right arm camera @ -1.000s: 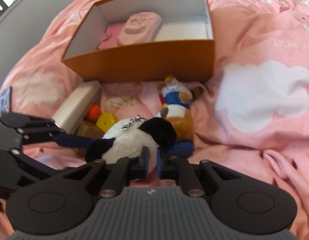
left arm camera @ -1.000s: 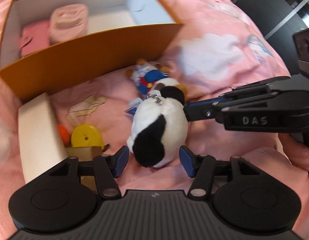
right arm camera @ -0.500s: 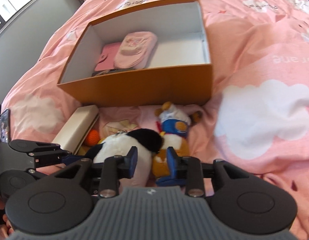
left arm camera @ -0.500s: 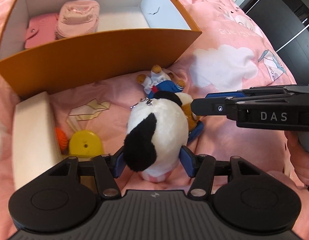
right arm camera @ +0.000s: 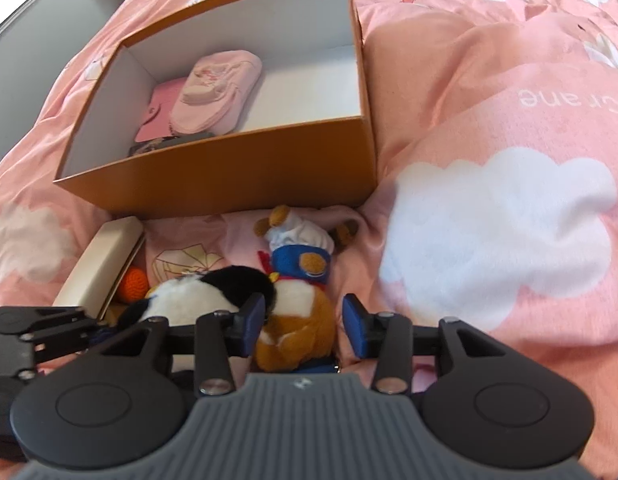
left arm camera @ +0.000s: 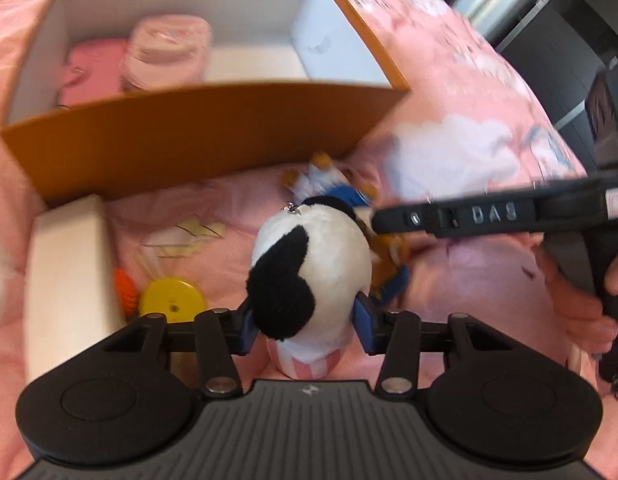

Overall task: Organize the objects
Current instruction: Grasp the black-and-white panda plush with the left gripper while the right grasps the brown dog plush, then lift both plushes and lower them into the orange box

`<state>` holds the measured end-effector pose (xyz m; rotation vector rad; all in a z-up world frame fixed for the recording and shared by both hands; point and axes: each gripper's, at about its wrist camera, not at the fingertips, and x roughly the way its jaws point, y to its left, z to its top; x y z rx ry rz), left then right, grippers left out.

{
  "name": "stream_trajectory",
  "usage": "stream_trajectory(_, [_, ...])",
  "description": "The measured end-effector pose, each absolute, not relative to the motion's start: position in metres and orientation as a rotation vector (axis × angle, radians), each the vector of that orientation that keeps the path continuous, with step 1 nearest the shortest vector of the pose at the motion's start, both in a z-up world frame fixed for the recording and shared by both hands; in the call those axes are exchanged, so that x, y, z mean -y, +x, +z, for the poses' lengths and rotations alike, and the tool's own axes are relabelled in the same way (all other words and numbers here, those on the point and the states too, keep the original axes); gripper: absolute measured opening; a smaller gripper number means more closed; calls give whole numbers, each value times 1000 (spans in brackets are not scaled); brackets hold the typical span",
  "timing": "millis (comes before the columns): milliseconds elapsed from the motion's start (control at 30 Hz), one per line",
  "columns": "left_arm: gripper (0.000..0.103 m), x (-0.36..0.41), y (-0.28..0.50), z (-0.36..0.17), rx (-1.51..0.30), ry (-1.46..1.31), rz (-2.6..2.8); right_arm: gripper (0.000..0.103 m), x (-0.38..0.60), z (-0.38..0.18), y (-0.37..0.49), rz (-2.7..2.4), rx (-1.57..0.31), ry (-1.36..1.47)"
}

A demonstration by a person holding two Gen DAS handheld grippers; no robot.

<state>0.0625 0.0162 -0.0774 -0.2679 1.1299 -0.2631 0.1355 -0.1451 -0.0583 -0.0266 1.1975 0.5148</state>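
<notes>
Right tool [right arm camera: 305, 324] now wider, straddling bear [right arm camera: 299, 320]

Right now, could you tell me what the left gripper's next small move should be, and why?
Probably lift the black-and-white plush and carry it toward the orange box. The left gripper appears shut on its lower body, the right gripper is open around the brown plush, and the box shows bare floor beside the pink pouch.

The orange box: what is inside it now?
Inside the orange box lie a pale pink pouch, a darker pink wallet partly under it, and a dark item mostly hidden by the front wall. The right side is bare.
</notes>
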Motion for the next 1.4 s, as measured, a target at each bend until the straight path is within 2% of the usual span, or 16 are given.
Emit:
stream_trajectory(167, [52, -40, 63, -62, -1069, -316, -170, 45, 144, -62, 140, 541, -1219, -19])
stream_trajectory(433, [54, -46, 83, -94, -1179, -365, -126, 52, 128, -85, 150, 579, -1297, -46])
stream_trajectory(800, [59, -34, 85, -100, -1173, -301, -130, 56, 119, -106, 154, 620, -1365, -14])
stream_trajectory(933, [59, -31, 85, -101, -1166, -280, -135, 51, 118, -106, 153, 629, -1361, -16])
stream_trajectory(1067, [54, -32, 84, -98, -1146, -292, -132, 47, 119, -98, 147, 637, -1339, -20])
stream_trajectory(1400, [51, -43, 72, -61, -1050, -353, -187, 46, 132, -51, 128, 654, -1222, -19])
